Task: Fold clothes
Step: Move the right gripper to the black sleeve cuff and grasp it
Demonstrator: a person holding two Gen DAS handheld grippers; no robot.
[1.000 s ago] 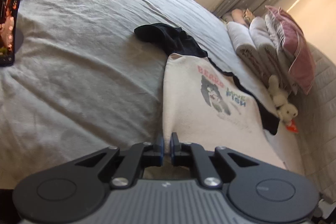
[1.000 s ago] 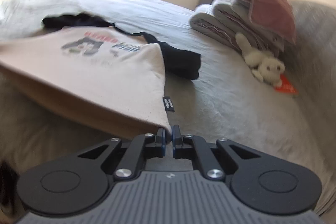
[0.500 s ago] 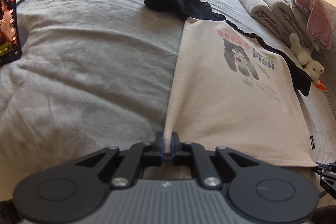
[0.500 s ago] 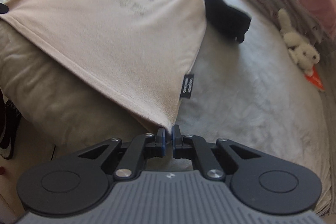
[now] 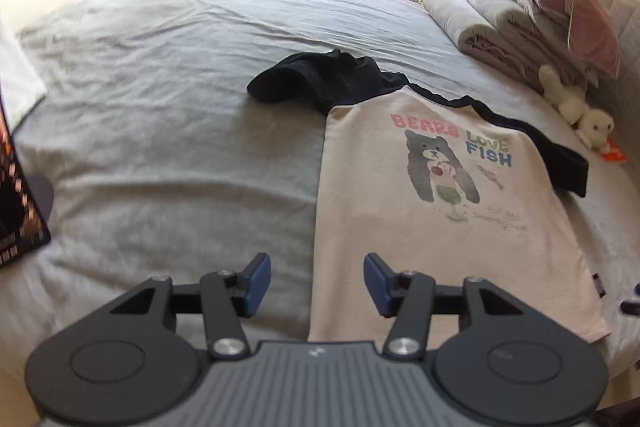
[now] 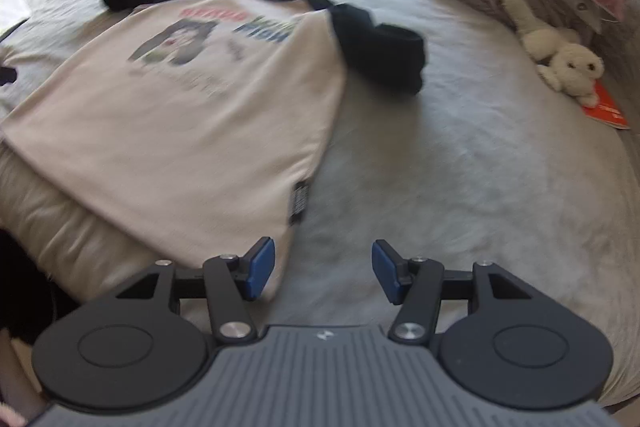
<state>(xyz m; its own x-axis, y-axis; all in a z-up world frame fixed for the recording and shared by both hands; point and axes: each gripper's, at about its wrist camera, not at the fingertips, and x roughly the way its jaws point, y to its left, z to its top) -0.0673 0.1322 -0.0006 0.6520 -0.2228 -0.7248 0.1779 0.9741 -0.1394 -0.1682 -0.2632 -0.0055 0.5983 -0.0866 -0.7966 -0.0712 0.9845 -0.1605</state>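
Now both claws, the left claw (image 5: 316,285) and the right claw (image 6: 323,271), had just opened wide and held nothing, the T-shirt (image 5: 432,203) lay flat on the bed (image 5: 160,107) at twelve o'clock, so the spreading step seemed finished and next a sleeve (image 5: 296,79) at eleven o'clock probably needed folding inward.

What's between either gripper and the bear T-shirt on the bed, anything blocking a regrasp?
Nothing visible. The left gripper and right gripper have just opened, nothing between the jaws; the T-shirt hem lies right ahead of each. The stuffed toy and folded bedding sit well off to the side.
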